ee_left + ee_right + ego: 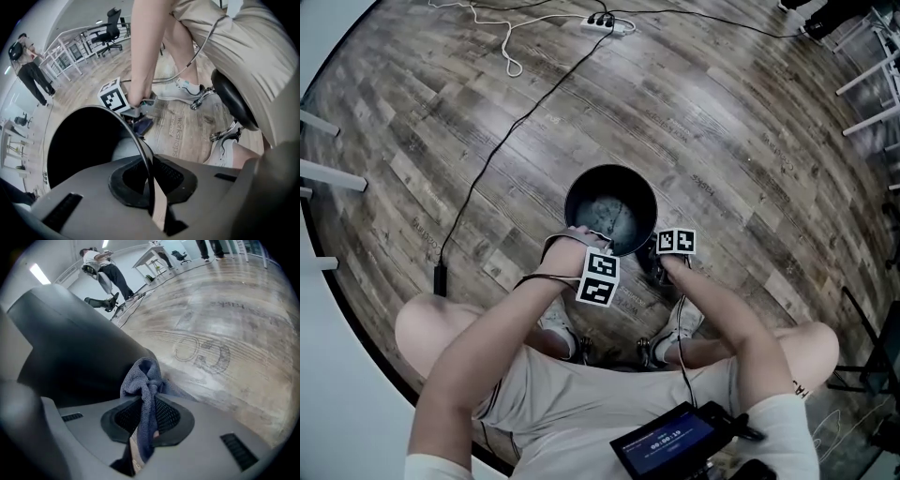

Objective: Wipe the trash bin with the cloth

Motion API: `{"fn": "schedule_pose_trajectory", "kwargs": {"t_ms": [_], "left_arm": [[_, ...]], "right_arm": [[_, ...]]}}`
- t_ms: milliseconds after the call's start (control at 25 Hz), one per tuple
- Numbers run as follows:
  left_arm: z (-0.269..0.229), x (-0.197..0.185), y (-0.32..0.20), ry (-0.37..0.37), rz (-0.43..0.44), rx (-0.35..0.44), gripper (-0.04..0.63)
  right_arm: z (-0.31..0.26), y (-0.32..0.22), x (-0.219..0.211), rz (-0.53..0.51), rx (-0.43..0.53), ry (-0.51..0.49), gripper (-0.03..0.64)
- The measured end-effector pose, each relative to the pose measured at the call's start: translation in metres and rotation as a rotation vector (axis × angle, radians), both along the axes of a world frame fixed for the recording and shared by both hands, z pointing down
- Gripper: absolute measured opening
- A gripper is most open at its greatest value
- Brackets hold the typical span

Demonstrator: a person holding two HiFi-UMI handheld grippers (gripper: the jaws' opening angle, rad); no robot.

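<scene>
Power strip (609, 23) and black cable (440, 277) on wooden floor (750, 141)

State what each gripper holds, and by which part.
The left gripper clamps the trash bin by its rim. The right gripper pinches the cloth by a bunched fold.

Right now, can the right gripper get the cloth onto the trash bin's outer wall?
Probably yes. The right gripper holds the cloth close beside the trash bin, with nothing between cloth and wall. The left gripper clamps the rim elsewhere, clear of that path.
</scene>
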State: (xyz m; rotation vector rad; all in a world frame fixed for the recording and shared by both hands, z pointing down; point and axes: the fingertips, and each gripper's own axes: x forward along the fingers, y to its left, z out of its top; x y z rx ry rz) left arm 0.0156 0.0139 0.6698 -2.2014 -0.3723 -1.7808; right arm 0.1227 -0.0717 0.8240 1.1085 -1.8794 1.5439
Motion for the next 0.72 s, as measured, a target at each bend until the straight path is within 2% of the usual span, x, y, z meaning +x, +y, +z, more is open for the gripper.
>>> {"fn": "schedule_pose_trajectory", "kwargs": {"t_ms": [80,160,320,400,480,560,720], "left_arm": [[-0.001,0.003,0.003,0.015,-0.007,-0.017,0.035],[-0.001,0.003,0.004,0.011,-0.004,0.003,0.040],[0.000,0.003,0.004,0.000,-0.013,0.031,0.043],[-0.005,0.006,0.005,0.018,-0.006,0.026,0.045],[-0.016,0.007,0.004,0.053,-0.018,-0.010,0.063],[-0.024,0.001,0.001,0.059,-0.034,-0.046,0.128],[-0.014,-0.023,-0.003,-0.018,-0.009,-0.029,0.152]], "right_arm": [[0.015,-0.001,0.000,0.076,-0.026,-0.014,0.060],[0.021,-0.003,-0.001,0.115,-0.031,-0.009,0.060],[0.014,0.006,0.004,-0.006,-0.028,0.111,0.060],[-0.001,0.011,0.011,-0.034,-0.051,0.141,0.060],[-0.026,0.011,0.013,-0.037,-0.067,0.116,0.060],[-0.058,0.008,0.011,-0.069,-0.054,0.084,0.060],[-0.124,0.014,0.010,-0.124,-0.021,0.037,0.060]]}}
